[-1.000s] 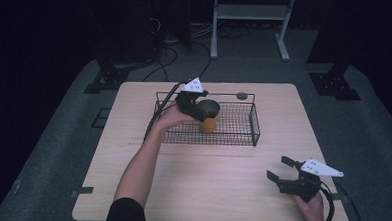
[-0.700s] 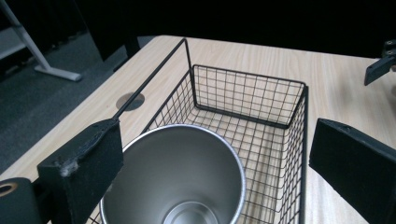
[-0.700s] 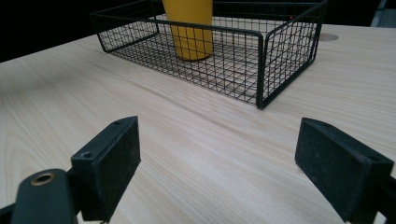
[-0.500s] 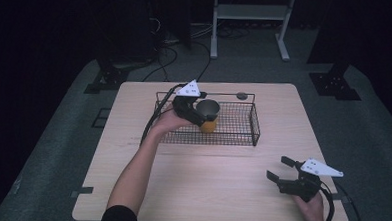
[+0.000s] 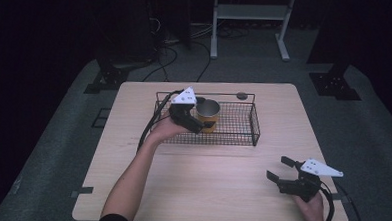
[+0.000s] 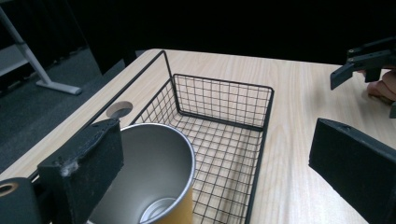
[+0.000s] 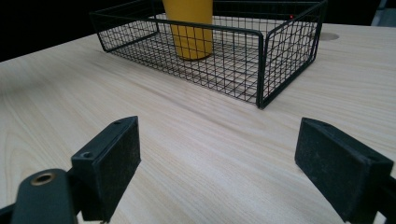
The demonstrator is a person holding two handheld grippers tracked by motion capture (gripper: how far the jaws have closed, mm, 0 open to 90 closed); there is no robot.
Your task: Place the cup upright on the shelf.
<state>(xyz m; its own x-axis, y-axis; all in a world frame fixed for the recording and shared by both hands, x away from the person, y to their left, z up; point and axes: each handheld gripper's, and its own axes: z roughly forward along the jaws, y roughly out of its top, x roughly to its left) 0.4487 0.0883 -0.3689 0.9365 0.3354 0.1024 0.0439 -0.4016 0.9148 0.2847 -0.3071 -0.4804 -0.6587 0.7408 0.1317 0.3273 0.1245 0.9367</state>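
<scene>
A pale wood-grain tabletop [image 5: 215, 191] stands on grey carpet in a dark room; black cables trail over the floor behind it, and a white metal frame [image 5: 251, 13] stands farther back; a round hole [image 5: 241, 96] sits near the tabletop's far edge, just behind the black wire basket [image 5: 253, 124]; the cup [image 5: 207, 115], yellow outside and steel inside, stands upright in the basket's left part, mouth up; the left claw [image 5: 203, 125] is at the cup, jaws wide apart, one jaw just beside the cup's rim on the near side and the other out over the basket's front edge, holding nothing; in the left gripper view the cup [image 6: 159, 177] sits low between the jaws, close against the left one, with the basket [image 6: 219, 107] running on beyond it; the right claw [image 5: 280, 169] rests low over the tabletop's near right corner, well apart from the basket, jaws spread wide and empty; from the right gripper view the basket's wire wall [image 7: 280, 56] stands between that claw and the cup [image 7: 189, 28].
</scene>
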